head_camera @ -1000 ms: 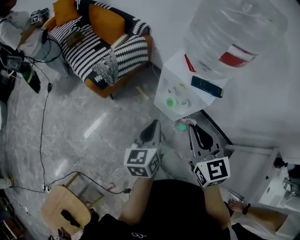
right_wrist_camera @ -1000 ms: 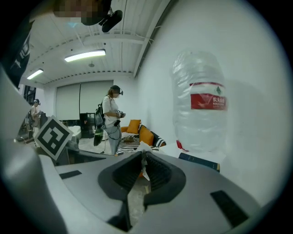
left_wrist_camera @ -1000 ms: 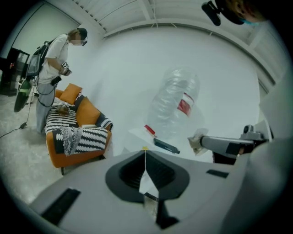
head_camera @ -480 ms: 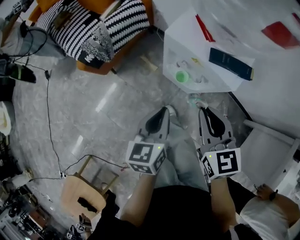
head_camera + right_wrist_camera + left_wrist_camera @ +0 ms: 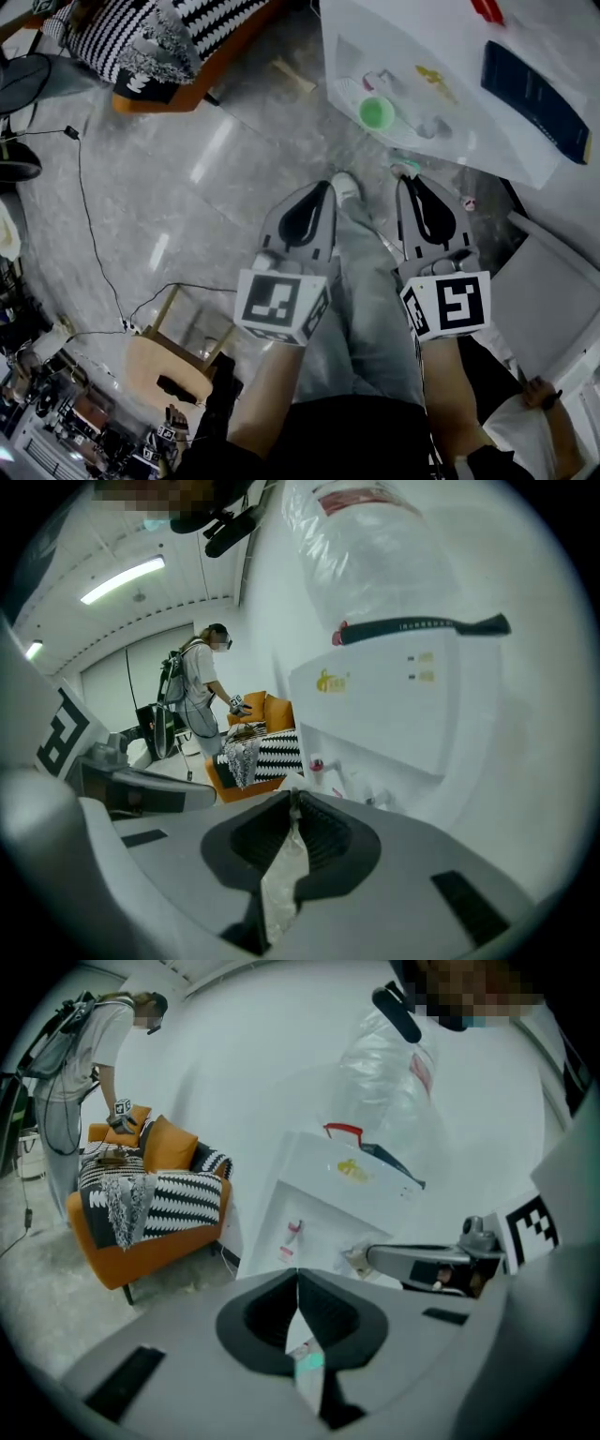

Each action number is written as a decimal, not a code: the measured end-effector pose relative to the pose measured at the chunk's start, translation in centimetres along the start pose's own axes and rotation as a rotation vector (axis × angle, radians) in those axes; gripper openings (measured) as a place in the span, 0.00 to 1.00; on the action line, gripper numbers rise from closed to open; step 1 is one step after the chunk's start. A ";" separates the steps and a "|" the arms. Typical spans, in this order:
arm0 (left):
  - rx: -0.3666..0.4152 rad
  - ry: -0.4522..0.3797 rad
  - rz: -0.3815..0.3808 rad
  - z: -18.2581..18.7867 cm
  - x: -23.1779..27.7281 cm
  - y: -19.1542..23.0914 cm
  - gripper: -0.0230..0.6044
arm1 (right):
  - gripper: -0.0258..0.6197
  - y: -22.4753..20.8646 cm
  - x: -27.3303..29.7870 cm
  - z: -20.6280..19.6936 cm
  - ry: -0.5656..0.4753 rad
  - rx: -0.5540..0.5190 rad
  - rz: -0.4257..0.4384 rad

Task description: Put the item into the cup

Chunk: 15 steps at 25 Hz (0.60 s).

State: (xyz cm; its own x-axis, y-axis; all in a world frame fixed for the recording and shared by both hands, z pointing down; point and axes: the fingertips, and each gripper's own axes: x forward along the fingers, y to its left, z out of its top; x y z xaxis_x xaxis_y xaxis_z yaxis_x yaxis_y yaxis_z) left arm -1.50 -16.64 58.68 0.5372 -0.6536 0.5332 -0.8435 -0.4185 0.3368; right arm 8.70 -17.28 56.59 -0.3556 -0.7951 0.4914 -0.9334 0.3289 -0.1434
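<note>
- Head view: I hold the left gripper (image 5: 325,185) and the right gripper (image 5: 406,181) side by side. Both point at the white water dispenser (image 5: 441,141) and stop short of it.
- The green cup (image 5: 376,113) stands upright in the dispenser's tap recess, beyond both gripper tips and touching neither.
- A dark blue flat thing (image 5: 532,89) lies on the dispenser's top. The striped armchair (image 5: 141,42) is well left of the dispenser. The wooden stool (image 5: 155,370) is well apart from the dispenser, nearer me.
- I can't tell which thing is the item for the cup.
- Left gripper view: the fingers are together with tips touching, and nothing is clamped. The dispenser is straight ahead with its water bottle (image 5: 389,1082) on top. The armchair is left of the dispenser, with a person (image 5: 94,1054) bent over it.
- Right gripper view: the fingers meet at the tips, and I see nothing held. The dispenser fills the right side, and the left gripper's body shows at the left.
</note>
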 end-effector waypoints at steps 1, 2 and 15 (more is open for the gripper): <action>-0.008 -0.001 0.009 -0.5 0.1 0.4 0.06 | 0.09 0.0 0.7 -0.7 0.003 0.008 0.003; -0.018 -0.004 0.021 -0.9 0.2 0.8 0.06 | 0.09 0.1 1.4 -1.4 0.005 0.015 0.005; -0.061 0.054 0.038 -4.9 3.6 3.4 0.06 | 0.09 -4.4 9.6 -7.9 -0.018 0.117 -0.125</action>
State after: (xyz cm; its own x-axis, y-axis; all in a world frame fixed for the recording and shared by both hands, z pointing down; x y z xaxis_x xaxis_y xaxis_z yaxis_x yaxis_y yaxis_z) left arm -2.47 -17.34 65.60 0.5052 -0.6327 0.5869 -0.8627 -0.3535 0.3616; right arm 9.74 -22.28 68.73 -0.2359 -0.8356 0.4961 -0.9693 0.1657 -0.1819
